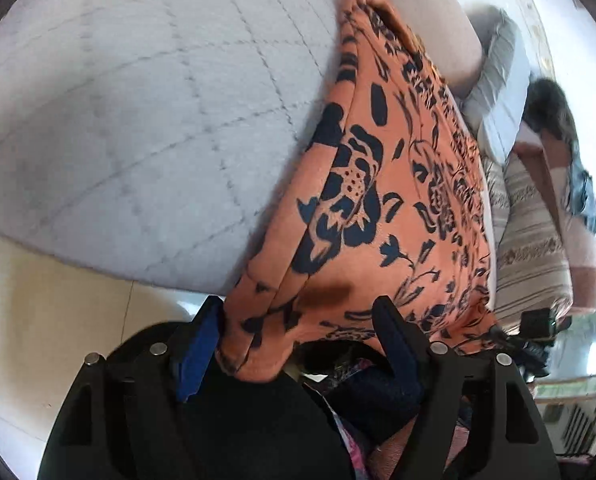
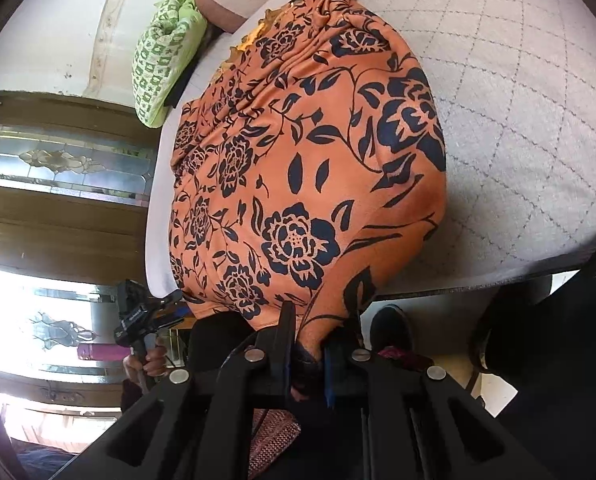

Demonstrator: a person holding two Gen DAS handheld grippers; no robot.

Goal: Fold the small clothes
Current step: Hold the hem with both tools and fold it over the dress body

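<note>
One orange garment (image 2: 298, 168) with dark blue flowers lies on the grey quilted mattress (image 2: 518, 120), its near hem hanging over the mattress edge toward me. My right gripper (image 2: 322, 332) has its two fingers nearly closed on that hem. My left gripper (image 1: 298, 320) stands wide apart, with cloth draped between the fingers; whether it really holds the cloth I cannot tell. Beside the garment, much mattress is bare. One green pillow (image 2: 165, 52) sits beyond the mattress's far corner.

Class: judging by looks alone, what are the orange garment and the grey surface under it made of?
Garment: probably a soft, matte knit; it drapes in loose folds, and the dark floral print has no shine. Surface: apparently quilted fabric padding, matte grey, with stitched diamond lines.
</note>
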